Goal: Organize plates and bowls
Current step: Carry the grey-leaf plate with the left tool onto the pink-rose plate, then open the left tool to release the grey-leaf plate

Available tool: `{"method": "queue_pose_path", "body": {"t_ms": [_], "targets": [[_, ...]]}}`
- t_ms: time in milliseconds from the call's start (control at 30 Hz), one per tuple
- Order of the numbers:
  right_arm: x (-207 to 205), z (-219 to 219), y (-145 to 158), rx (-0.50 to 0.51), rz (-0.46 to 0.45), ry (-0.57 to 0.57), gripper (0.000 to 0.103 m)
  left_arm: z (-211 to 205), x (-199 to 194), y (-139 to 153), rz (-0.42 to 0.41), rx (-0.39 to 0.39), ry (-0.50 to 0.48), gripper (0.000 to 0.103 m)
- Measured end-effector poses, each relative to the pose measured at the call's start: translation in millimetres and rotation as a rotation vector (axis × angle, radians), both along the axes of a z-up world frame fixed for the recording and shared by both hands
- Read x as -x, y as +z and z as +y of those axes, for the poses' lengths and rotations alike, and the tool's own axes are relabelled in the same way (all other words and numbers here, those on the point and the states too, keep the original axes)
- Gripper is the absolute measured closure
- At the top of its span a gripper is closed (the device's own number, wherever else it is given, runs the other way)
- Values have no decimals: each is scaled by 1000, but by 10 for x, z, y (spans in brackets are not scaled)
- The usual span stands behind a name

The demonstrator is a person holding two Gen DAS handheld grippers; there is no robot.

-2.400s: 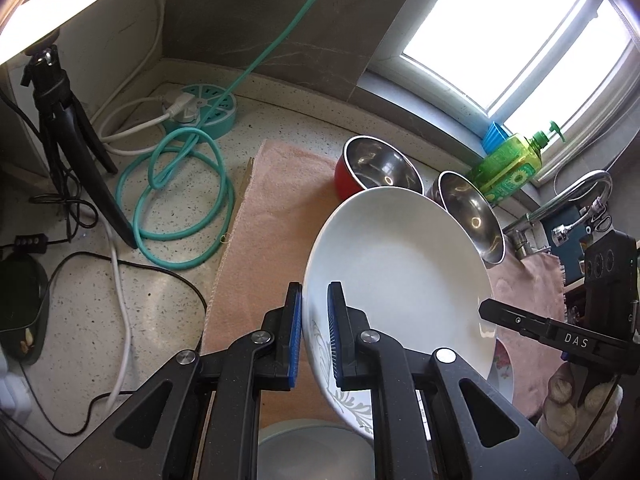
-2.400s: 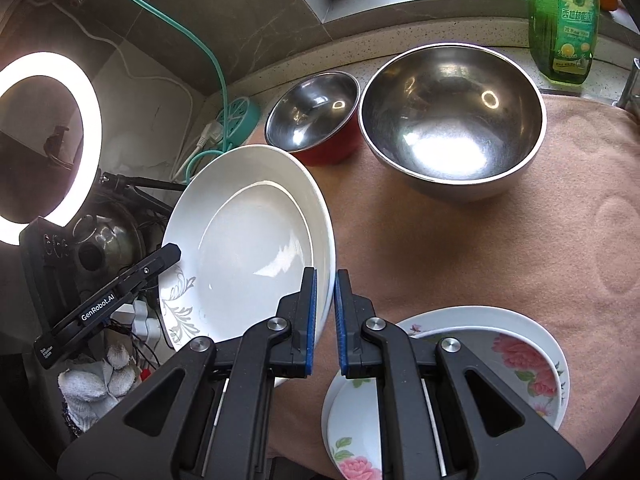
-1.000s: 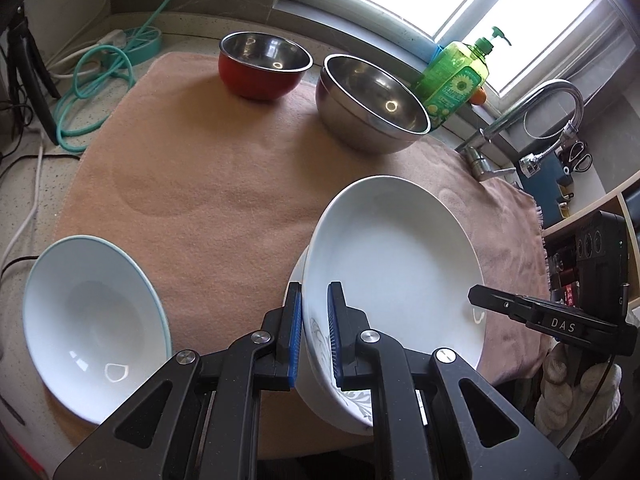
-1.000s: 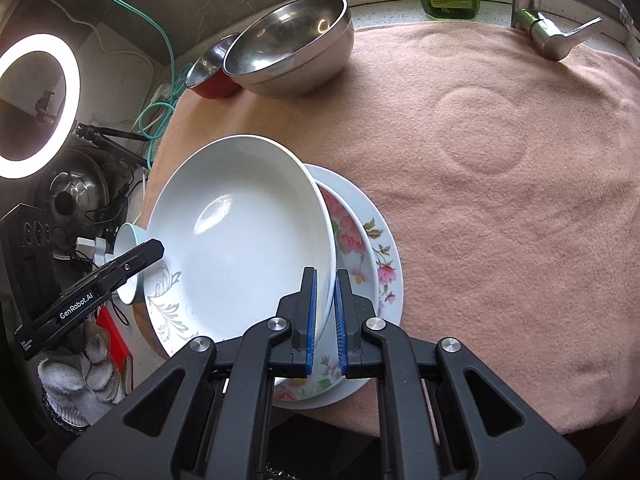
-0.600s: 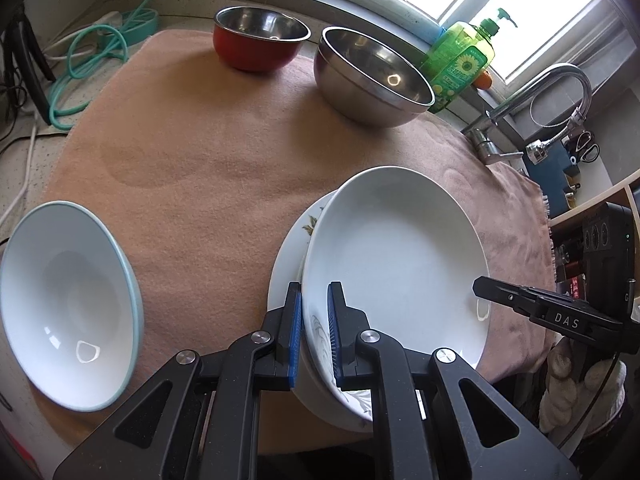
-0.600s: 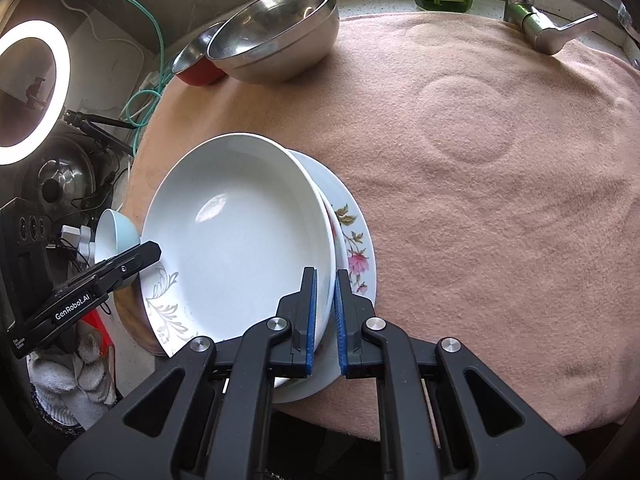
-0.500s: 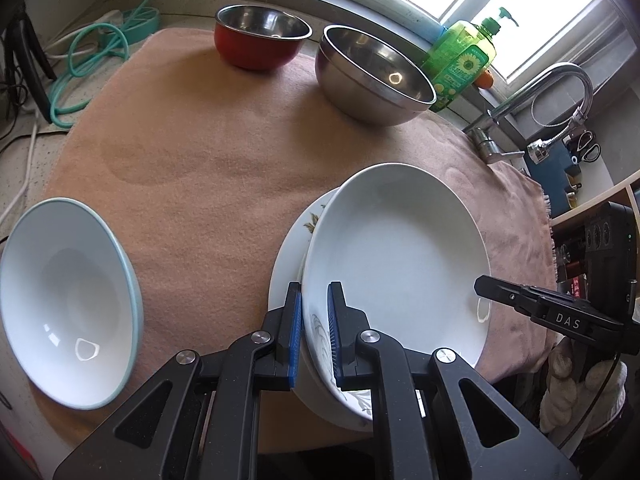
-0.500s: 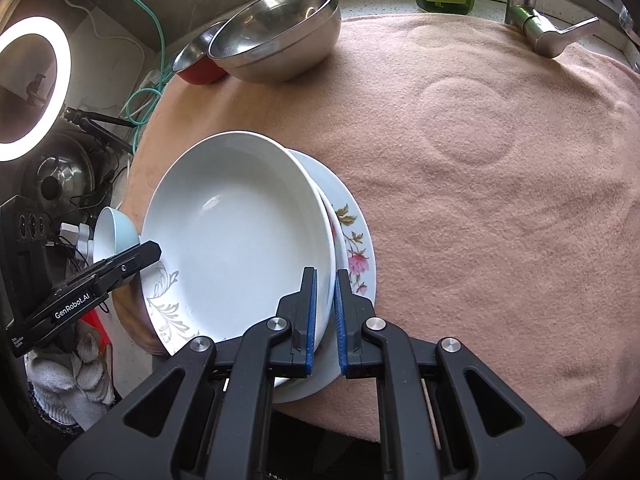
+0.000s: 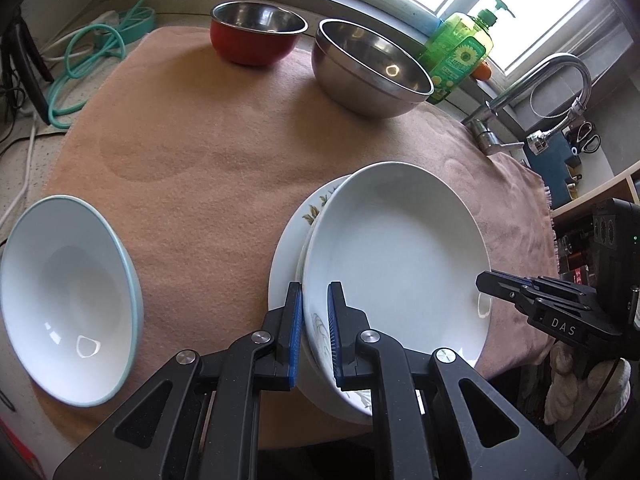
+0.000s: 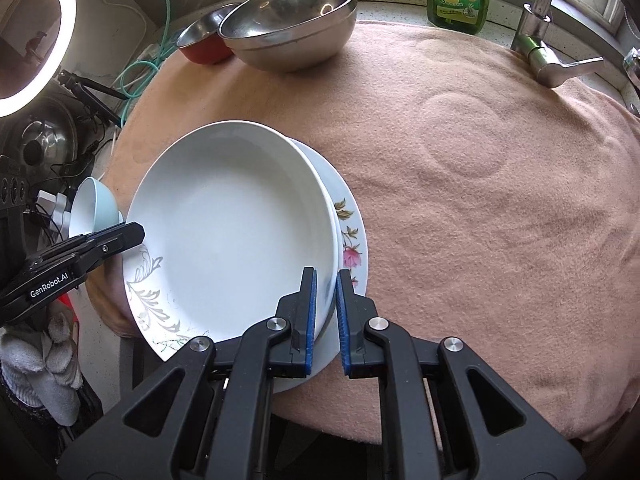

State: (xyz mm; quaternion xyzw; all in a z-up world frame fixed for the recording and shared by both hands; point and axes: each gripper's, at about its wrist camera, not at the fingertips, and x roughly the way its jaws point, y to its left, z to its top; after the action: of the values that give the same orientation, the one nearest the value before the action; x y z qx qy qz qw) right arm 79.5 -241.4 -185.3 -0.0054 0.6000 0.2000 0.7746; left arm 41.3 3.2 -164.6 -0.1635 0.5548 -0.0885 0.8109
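Both tongs, left (image 9: 314, 334) and right (image 10: 325, 316), clamp opposite rims of the white plate (image 9: 396, 256), held over the floral plate (image 10: 350, 236), mostly hiding it. A blue-rimmed bowl (image 9: 64, 300) sits left on the towel (image 9: 200, 152).

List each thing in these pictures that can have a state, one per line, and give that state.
White plate: held at its rim by both claws, tilted over the flowered plate.
Flowered plate: flat on the towel.
Blue-rimmed bowl: upright, empty.
Red bowl: upright, empty.
Steel bowl: upright, empty.
Left claw: shut on the white plate.
Right claw: shut on the white plate.
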Motion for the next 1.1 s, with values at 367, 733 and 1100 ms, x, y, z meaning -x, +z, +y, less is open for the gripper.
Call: {"method": "queue_pose_path", "body": {"t_ms": [367, 733, 1100], "targets": [[17, -46, -11, -20, 12, -21, 91, -23, -9, 0, -6, -15, -6, 92], [-4, -94, 2, -55, 15, -33, 91, -5, 18, 70, -21, -21, -10, 92], [-133, -311, 265, -140, -76, -99, 61, 82, -112, 311, -78, 1, 20, 73]]}}
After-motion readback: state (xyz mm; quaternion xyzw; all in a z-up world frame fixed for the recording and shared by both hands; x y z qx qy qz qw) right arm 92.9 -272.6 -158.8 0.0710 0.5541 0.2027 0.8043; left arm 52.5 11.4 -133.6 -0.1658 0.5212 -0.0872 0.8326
